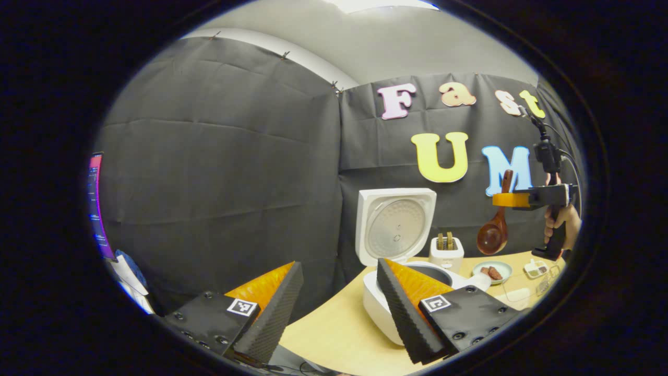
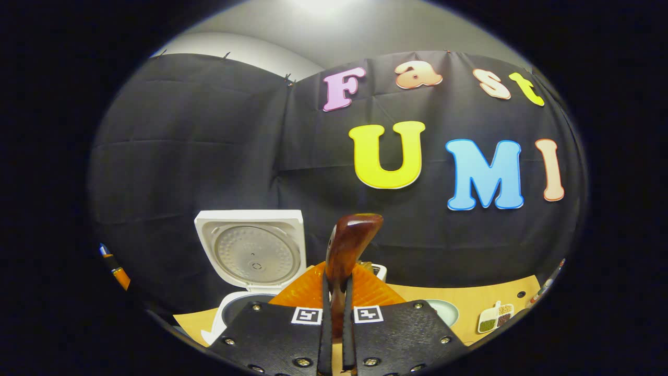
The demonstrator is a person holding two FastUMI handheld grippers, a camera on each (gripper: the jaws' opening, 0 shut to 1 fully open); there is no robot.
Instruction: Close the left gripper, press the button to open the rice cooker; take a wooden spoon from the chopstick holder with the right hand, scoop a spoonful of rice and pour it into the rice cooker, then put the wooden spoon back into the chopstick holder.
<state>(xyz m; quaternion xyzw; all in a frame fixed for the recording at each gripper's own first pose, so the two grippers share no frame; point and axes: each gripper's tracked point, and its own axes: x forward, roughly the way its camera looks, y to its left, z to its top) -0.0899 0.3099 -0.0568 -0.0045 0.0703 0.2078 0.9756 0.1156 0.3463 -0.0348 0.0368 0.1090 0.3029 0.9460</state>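
Right claw point(image 2: 334, 303) clamps the glossy wooden spoon point(image 2: 348, 245) by its handle, raised right of the white cooker point(image 1: 381, 303), whose ribbed round lid point(image 1: 395, 223) stands upright. Left claw point(image 1: 339, 308) is spread wide, empty, over the desk point(image 1: 334, 329).

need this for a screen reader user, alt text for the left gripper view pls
The right gripper holds a wooden spoon in the air, bowl down, above the chopstick holder. Left of it the white rice cooker stands open on the table; the left gripper is open in front.
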